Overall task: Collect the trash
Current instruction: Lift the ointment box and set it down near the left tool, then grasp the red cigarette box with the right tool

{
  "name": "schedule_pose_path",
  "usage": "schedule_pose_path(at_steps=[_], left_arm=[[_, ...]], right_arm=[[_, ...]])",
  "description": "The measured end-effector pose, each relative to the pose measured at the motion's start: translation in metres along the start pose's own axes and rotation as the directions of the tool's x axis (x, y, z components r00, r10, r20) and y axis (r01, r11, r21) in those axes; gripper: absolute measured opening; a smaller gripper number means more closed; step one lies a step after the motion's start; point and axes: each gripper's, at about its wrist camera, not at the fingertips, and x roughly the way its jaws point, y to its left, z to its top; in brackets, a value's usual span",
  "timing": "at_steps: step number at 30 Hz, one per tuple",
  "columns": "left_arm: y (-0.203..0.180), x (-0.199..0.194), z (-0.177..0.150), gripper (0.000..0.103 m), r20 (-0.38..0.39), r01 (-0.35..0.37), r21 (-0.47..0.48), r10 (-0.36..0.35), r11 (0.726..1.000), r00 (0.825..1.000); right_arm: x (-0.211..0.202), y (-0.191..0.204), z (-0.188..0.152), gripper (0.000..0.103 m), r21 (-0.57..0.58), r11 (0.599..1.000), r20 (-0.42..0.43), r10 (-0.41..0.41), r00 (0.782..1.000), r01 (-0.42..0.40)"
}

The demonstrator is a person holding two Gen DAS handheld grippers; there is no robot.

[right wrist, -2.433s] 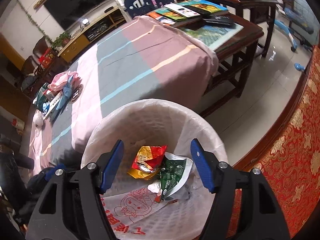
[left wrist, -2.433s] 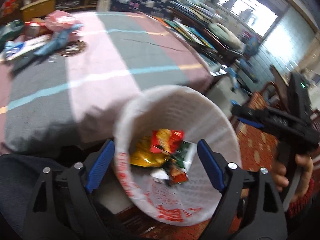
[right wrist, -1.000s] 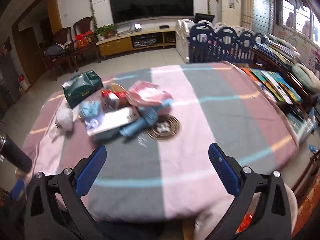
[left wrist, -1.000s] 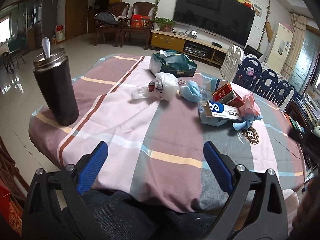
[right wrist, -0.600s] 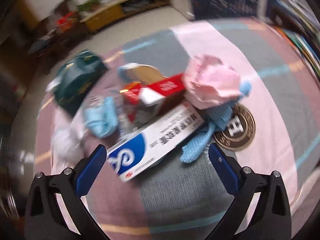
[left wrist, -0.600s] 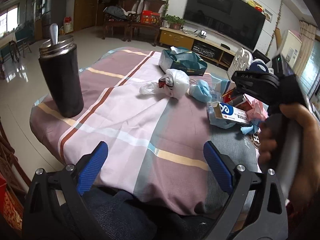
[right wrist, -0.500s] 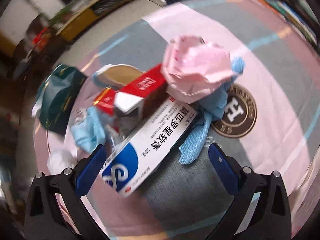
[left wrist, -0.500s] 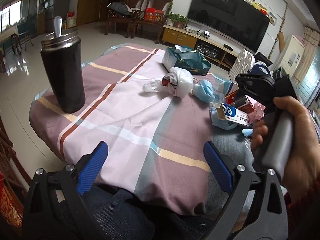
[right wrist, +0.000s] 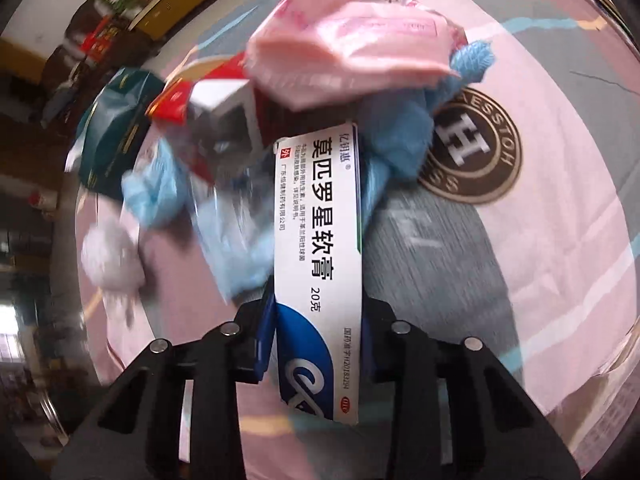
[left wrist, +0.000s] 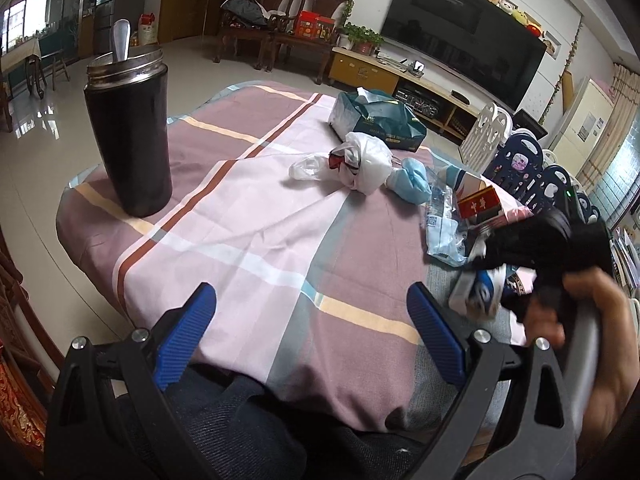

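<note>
My right gripper [right wrist: 318, 320] is shut on a white and blue ointment box [right wrist: 318, 224], which stands lengthwise between its jaws over the trash pile. The box also shows in the left wrist view [left wrist: 478, 294], under the right gripper [left wrist: 520, 256]. Behind it lie a pink packet [right wrist: 352, 36], a red cigarette box [right wrist: 192, 96], blue cloth [right wrist: 396, 140] and a white plastic bag [left wrist: 360, 160]. My left gripper [left wrist: 312, 332] is open and empty at the table's near edge.
A tall black flask [left wrist: 128, 136] with a spoon stands on the table's left corner. A green tissue pack [left wrist: 376, 120] lies at the far side. A round brown coaster [right wrist: 472, 148] lies right of the pile. The striped tablecloth [left wrist: 248, 232] covers the table.
My right gripper moved down onto the pile and closed on the ointment box. The left gripper stayed open and nearly still at the table edge.
</note>
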Motion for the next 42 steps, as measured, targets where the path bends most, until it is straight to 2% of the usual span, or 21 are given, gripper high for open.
schedule_pose_path(at_steps=[2,9,11,12,14,16,21,23,25,29,31,33,37,42], left_arm=[[0.002,0.0,0.0,0.096,-0.001,0.002,-0.011,-0.002,1.0,1.0],[-0.002,0.0,-0.002,0.096,-0.005,0.002,-0.002,-0.002,1.0,1.0],[-0.003,0.001,-0.002,0.096,-0.003,-0.002,0.007,0.002,1.0,1.0],[-0.003,0.0,-0.002,0.096,-0.001,-0.004,0.009,0.004,1.0,1.0],[-0.003,0.0,-0.002,0.096,0.004,-0.009,0.01,0.008,1.0,1.0],[-0.001,0.0,-0.002,0.096,0.009,-0.012,-0.006,0.012,1.0,1.0],[0.018,-0.005,0.001,0.096,0.035,-0.021,-0.118,0.026,0.993,0.999],[0.028,-0.006,0.003,0.096,0.036,-0.02,-0.17,0.026,0.985,0.999],[0.034,-0.004,0.003,0.096,0.022,-0.015,-0.201,0.02,0.979,1.0],[0.031,-0.002,0.003,0.096,0.01,-0.019,-0.195,0.021,0.981,1.0],[0.029,-0.002,0.002,0.096,0.01,-0.025,-0.184,0.027,0.983,1.0],[0.029,-0.002,0.002,0.096,0.005,-0.028,-0.181,0.029,0.983,1.0],[0.03,-0.001,0.002,0.096,-0.001,-0.03,-0.186,0.03,0.982,1.0],[0.03,0.0,0.002,0.096,-0.002,-0.031,-0.186,0.031,0.982,1.0]], right_arm=[[-0.012,-0.002,-0.019,0.036,-0.125,0.992,0.009,-0.024,1.0,0.025],[-0.04,-0.013,-0.058,0.036,-0.373,0.926,0.046,-0.044,0.998,0.058],[-0.042,-0.007,-0.061,0.035,-0.447,0.893,0.062,-0.024,0.998,0.049],[-0.042,-0.002,-0.063,0.035,-0.472,0.881,0.049,0.007,0.999,0.017],[-0.037,0.011,-0.062,0.035,-0.49,0.871,0.021,0.047,0.999,-0.031],[-0.033,0.024,-0.061,0.036,-0.504,0.863,0.021,0.051,0.998,-0.033],[-0.01,0.051,-0.06,0.036,-0.543,0.837,-0.03,0.065,0.997,-0.071],[-0.01,0.057,-0.062,0.041,-0.55,0.828,-0.044,0.105,0.994,-0.112],[-0.02,0.065,-0.064,0.061,-0.573,0.809,-0.021,0.149,0.989,-0.134],[-0.038,0.071,-0.057,0.063,-0.602,0.798,0.115,0.123,0.986,-0.029],[-0.042,0.071,-0.049,0.063,-0.606,0.792,0.199,0.059,0.978,0.076],[-0.044,0.069,-0.042,0.063,-0.602,0.774,0.286,-0.02,0.958,0.196],[-0.041,0.056,-0.034,0.063,-0.615,0.737,0.332,-0.081,0.94,0.28],[-0.031,0.037,-0.026,0.063,-0.595,0.754,0.314,-0.1,0.944,0.278]])
